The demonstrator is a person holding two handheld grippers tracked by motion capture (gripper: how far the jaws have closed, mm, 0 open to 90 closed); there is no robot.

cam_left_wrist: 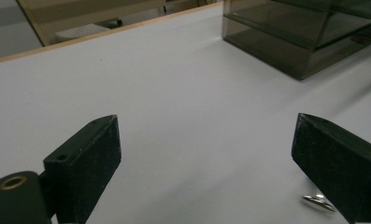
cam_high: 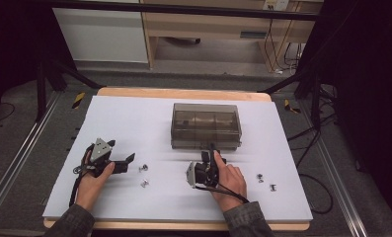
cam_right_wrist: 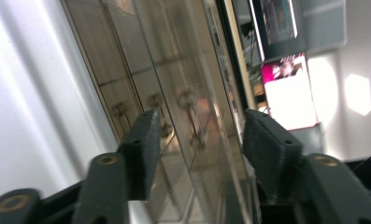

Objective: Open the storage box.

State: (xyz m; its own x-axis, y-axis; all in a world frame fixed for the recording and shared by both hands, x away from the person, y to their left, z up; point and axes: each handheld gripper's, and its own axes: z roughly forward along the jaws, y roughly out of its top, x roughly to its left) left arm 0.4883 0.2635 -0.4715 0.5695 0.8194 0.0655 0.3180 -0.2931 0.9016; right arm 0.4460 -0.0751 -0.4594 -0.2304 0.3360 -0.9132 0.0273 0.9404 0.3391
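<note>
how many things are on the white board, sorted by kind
smoky clear plastic box: 1
small metal parts, left pair: 2
small metal parts, right pair: 2
hand-held grippers, left gripper and right gripper: 2
total: 7

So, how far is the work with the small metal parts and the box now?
Some metal pieces seem to be inside the smoky plastic box already. The right tool is at the box front, jaws apart, nothing between them. The left tool is open near two screws. Two more screws wait at the right.
</note>
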